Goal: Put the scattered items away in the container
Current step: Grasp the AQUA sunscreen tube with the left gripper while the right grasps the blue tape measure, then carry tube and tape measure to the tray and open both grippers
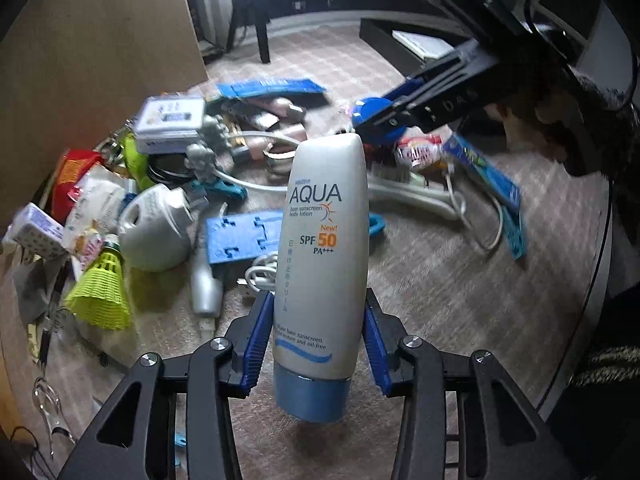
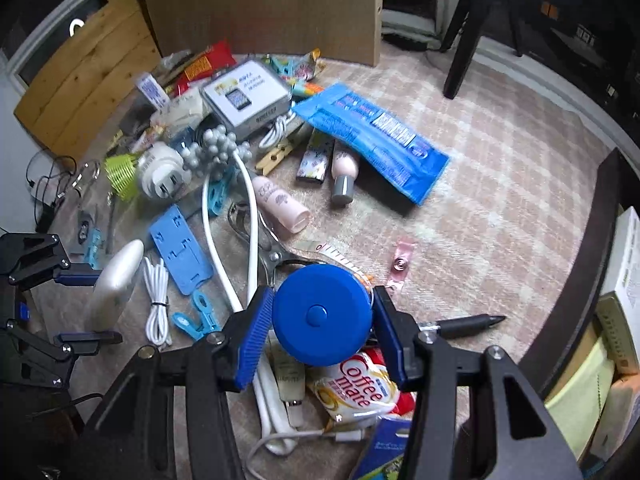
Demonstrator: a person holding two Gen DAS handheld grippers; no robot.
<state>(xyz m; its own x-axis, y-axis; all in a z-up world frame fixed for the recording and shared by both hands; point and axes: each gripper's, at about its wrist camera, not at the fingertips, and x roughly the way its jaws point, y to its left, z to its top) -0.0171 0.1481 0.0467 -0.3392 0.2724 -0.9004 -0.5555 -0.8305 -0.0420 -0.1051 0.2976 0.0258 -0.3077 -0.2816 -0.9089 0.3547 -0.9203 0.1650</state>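
Observation:
My left gripper [image 1: 316, 340] is shut on a white AQUA sunscreen tube [image 1: 324, 256] with a blue cap, held upright above the carpet. My right gripper [image 2: 322, 322] is shut on a round blue tape measure [image 2: 322, 314], lifted above the clutter; its tape trails behind. In the left wrist view the right gripper [image 1: 372, 120] shows at upper right with the blue disc. In the right wrist view the left gripper [image 2: 80, 304] shows at far left with the tube [image 2: 116, 284]. A brown cardboard container wall [image 2: 260, 4] stands behind the pile.
Scattered on the carpet: a blue packet [image 2: 372, 136], a grey phone box [image 2: 246, 98], a pink tube [image 2: 280, 204], a blue card holder [image 2: 180, 250], white cables [image 2: 156, 300], a Coffee mate sachet [image 2: 360, 388], a black pen [image 2: 468, 322], a yellow shuttlecock [image 1: 100, 288]. A dark shelf [image 2: 580, 280] lies right.

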